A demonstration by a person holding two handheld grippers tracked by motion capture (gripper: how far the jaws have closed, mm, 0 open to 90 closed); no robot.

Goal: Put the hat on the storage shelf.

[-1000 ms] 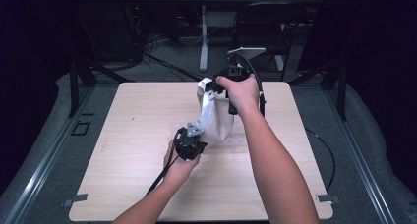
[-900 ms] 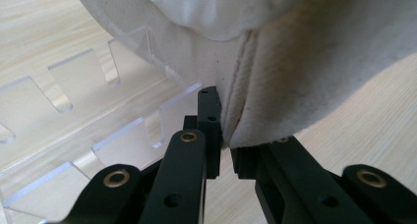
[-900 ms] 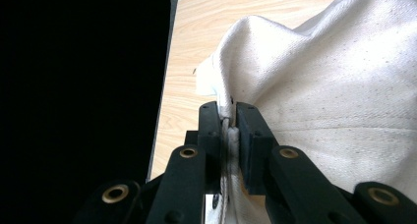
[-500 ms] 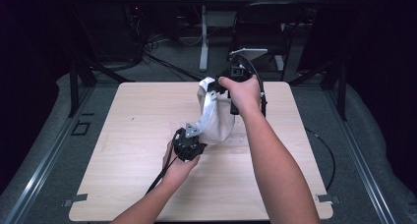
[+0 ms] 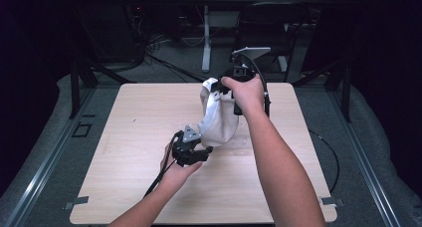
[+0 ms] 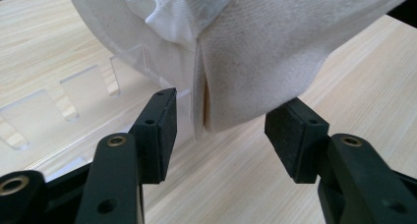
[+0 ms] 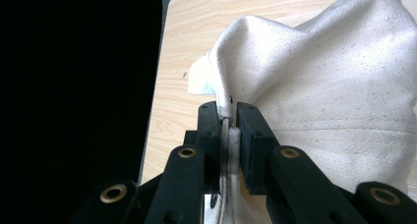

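Observation:
A cream cloth bag [image 5: 219, 120] hangs upright over the middle of the wooden table [image 5: 129, 137]. My right gripper [image 5: 217, 89] holds it up by its top edge. In the right gripper view the jaws are shut on the bag's stitched seam [image 7: 227, 123]. My left gripper [image 5: 205, 148] sits low at the bag's bottom. In the left gripper view it is open [image 6: 221, 121], with the bag's lower corner [image 6: 255, 62] hanging between the two pads [image 6: 160, 123] and touching neither. A clear slotted plastic piece [image 6: 59, 101] lies on the table and runs under the bag.
Bare wood lies to the left, right and front of the bag. Beyond the far table edge are black stand legs [image 5: 79, 72], a white post [image 5: 206, 38] and cables on a dark floor. A metal rail [image 5: 35, 172] runs along the left.

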